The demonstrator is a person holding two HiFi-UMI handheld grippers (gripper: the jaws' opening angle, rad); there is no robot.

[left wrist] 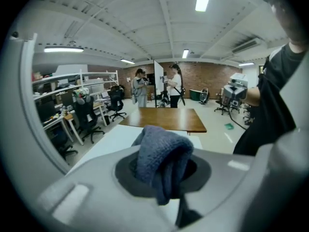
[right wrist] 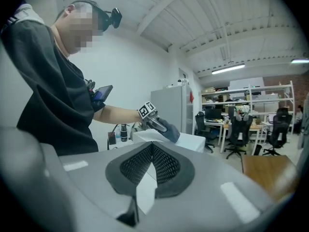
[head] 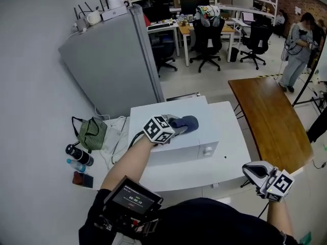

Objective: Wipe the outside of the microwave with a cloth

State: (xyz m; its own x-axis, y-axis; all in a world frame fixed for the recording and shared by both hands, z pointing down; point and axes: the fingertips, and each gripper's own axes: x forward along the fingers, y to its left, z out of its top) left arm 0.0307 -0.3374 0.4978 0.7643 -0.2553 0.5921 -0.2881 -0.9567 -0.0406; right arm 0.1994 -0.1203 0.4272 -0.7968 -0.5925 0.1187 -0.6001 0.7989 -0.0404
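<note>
Left gripper [head: 176, 125] clamping a blue-grey cloth [head: 188, 122], resting it on the white microwave [head: 194, 139] top, right gripper [head: 254, 171] hanging at the microwave's four o'clock, jaws pinching together, holding nothing

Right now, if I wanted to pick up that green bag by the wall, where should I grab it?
Probably the black strap looped at the top of the green bag, coming down from above. The loop stands clear of the soft, slumped body, so it looks easy to pinch.

White table [head: 232, 137] under the microwave [head: 196, 137]
</note>
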